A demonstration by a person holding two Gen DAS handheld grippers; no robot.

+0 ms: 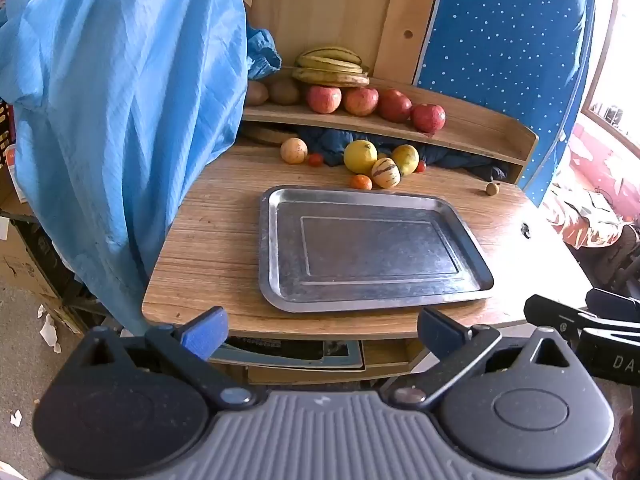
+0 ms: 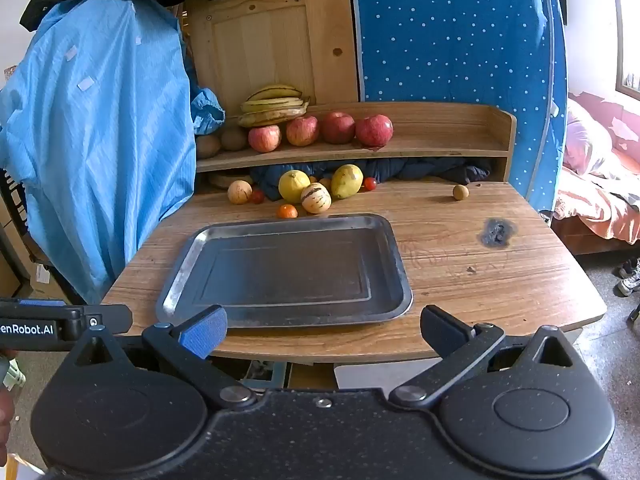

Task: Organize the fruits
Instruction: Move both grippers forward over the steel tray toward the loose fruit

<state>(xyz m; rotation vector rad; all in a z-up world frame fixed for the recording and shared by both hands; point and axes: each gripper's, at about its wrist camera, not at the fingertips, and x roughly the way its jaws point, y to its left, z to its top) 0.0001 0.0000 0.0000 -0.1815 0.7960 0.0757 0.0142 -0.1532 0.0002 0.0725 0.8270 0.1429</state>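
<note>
Starting from the largest element, the desk (image 2: 500, 280) carries an unloaded metal tray (image 2: 288, 268) near its front edge, so the task appears to be at its opening step — no fruit has been placed yet. To the right of the tray lies a broad bare area, marked only by a dark scorch (image 2: 497, 233); on the left a hanging blue cloth (image 1: 120, 120) crowds the desk corner and limits approach. At the rear, a shelf (image 2: 440, 136) holds bananas (image 2: 274, 106) and four apples (image 2: 320, 130); its overhang restricts height above the loose fruit below, where two lemons (image 2: 294, 186), a striped melon (image 2: 316, 198) and a small orange (image 2: 287, 211) lie just behind the tray. Both the left gripper (image 1: 320, 330) and the right gripper (image 2: 322, 330) hang spread wide and unloaded, short of the desk edge. Probable next move — reach over the tray for the small orange, the nearest piece.
</note>
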